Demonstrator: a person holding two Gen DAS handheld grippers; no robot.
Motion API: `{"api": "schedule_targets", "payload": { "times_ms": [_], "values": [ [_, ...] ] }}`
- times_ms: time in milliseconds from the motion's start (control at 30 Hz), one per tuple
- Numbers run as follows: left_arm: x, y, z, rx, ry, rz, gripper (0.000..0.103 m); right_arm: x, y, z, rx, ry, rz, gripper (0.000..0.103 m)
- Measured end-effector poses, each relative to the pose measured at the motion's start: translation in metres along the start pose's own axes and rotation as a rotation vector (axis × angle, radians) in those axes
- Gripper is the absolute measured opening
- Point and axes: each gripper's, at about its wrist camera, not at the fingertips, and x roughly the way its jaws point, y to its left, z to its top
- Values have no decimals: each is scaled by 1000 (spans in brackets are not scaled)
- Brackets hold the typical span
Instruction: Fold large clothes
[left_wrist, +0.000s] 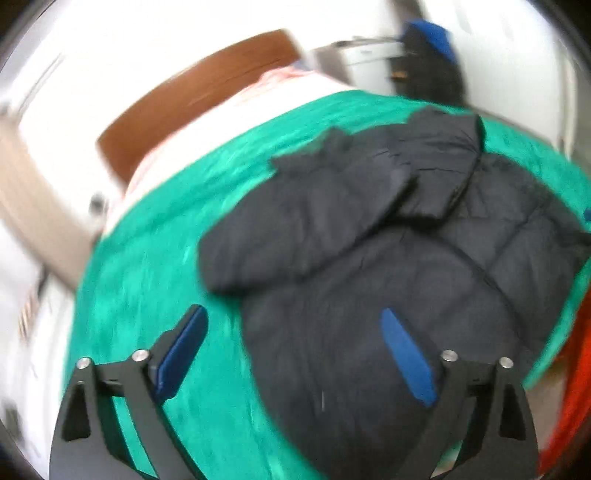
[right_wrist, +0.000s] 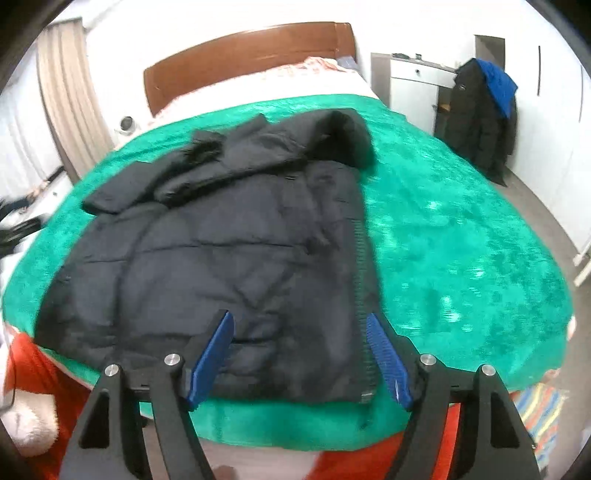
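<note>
Both grippers' fingers (right_wrist: 214, 354) spread, empty, above dark jacket (right_wrist: 229, 251); no legible writing.

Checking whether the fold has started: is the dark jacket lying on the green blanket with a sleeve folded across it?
Yes. The dark jacket lies flat on the green blanket, one sleeve folded across its upper part.

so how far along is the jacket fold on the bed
Done: the dark puffer jacket lies on the green blanket, one side folded in to a straight edge and a sleeve laid across the body. In hand: nothing; the left gripper and right gripper both hang open above the hem, holding no fabric. Left: the hood end still sticks out, so a lengthwise fold probably remains.
</note>
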Motion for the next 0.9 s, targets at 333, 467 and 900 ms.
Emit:
{"api": "schedule_targets", "payload": {
  "times_ms": [333,467,900],
  "values": [
    [174,-18,52,-28,183,-9,5,-8,29,-38,-78,-1,55,74],
    [144,62,53,-338,111,4,5,-22,33,-40,-106,-63,40,74],
    [121,351,-201,-1181,291,287,20,-17,87,-44,-230,-75,123,74]
  ]
}}
